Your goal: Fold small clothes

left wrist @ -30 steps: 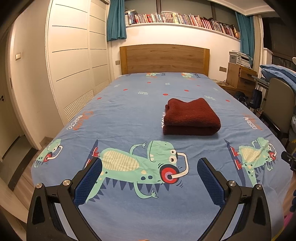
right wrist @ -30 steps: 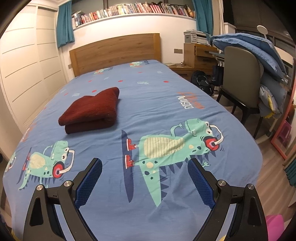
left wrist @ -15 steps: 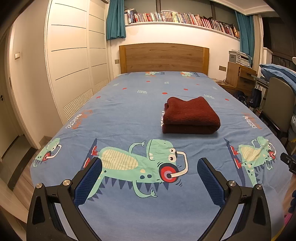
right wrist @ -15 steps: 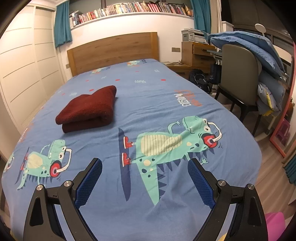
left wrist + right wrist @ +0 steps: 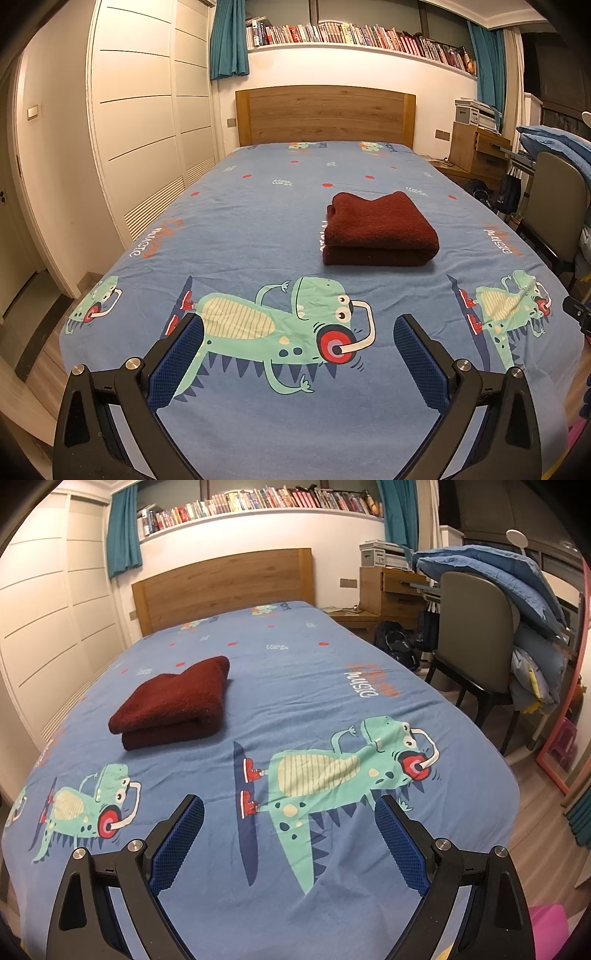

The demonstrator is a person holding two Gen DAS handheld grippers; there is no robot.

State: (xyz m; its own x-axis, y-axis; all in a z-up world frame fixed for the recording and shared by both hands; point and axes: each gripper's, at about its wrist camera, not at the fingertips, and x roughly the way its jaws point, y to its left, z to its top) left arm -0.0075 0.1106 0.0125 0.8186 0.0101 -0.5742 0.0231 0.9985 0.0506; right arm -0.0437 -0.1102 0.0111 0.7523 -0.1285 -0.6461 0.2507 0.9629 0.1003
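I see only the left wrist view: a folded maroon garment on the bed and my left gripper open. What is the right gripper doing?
Observer: The right gripper is open with nothing between its pads, over a dinosaur print on the bed.
Operator: Are there more clothes on the bed's right side?
Observer: None are visible there. Only the folded maroon garment lies on the sheet.
Operator: What is past that edge?
Observer: Blue quilts are piled over the back of a chair and hang down behind it.
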